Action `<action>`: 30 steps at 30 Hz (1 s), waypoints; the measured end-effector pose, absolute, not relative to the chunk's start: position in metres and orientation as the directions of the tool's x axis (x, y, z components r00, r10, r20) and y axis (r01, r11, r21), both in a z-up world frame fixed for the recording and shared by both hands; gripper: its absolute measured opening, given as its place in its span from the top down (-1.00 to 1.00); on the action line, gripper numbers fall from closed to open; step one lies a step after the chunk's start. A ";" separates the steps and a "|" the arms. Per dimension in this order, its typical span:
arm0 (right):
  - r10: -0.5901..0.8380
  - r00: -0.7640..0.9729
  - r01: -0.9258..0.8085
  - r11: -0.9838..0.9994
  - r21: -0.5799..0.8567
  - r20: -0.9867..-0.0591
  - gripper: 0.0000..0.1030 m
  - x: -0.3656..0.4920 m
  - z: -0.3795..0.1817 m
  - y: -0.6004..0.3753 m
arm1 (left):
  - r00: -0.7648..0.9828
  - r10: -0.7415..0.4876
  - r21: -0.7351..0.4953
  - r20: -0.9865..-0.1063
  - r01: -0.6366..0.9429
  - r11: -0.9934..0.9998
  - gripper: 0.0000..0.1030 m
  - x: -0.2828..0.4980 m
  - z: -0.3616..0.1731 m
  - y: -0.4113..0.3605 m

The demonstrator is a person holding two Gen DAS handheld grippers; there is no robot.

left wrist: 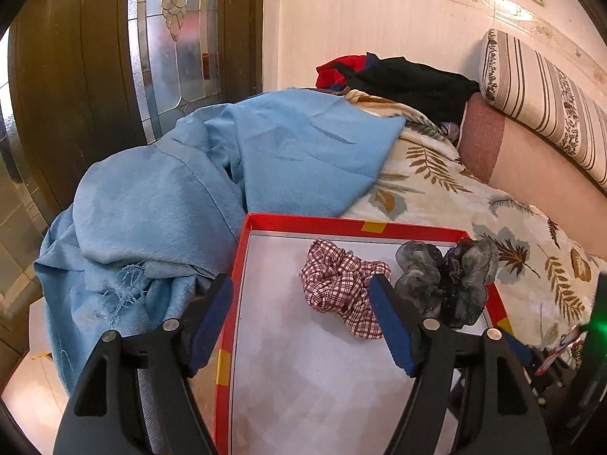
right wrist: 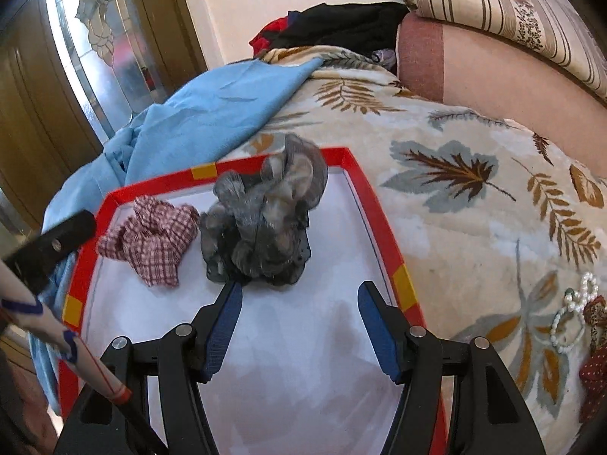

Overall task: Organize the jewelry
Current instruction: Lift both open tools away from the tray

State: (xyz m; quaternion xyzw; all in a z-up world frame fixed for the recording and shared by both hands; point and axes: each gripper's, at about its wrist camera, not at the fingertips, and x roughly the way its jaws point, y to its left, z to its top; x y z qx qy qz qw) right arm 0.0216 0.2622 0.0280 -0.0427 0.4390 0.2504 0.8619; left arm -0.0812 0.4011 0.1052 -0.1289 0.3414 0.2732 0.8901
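Observation:
A red-rimmed box with a white floor lies on the leaf-print bedspread. Inside it sit a red-and-white checked scrunchie and a grey sheer scrunchie, side by side. My left gripper stands open above the box's left side, nothing between its fingers; the checked scrunchie lies just beyond its right finger. My right gripper is open too, empty, just short of the grey scrunchie. A white pearl bracelet and a dark red dotted piece lie on the bedspread at the right.
A blue cloth is heaped left of the box. Dark and red clothes lie at the back. A striped pillow leans on a pink headboard. A wooden door with patterned glass stands at the left.

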 end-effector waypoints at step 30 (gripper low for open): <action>0.446 0.513 -0.413 0.877 0.245 -0.733 -0.32 -0.028 0.075 0.175 | 0.673 0.386 -0.040 -0.631 -0.525 0.850 -0.53 -0.117 0.147 0.346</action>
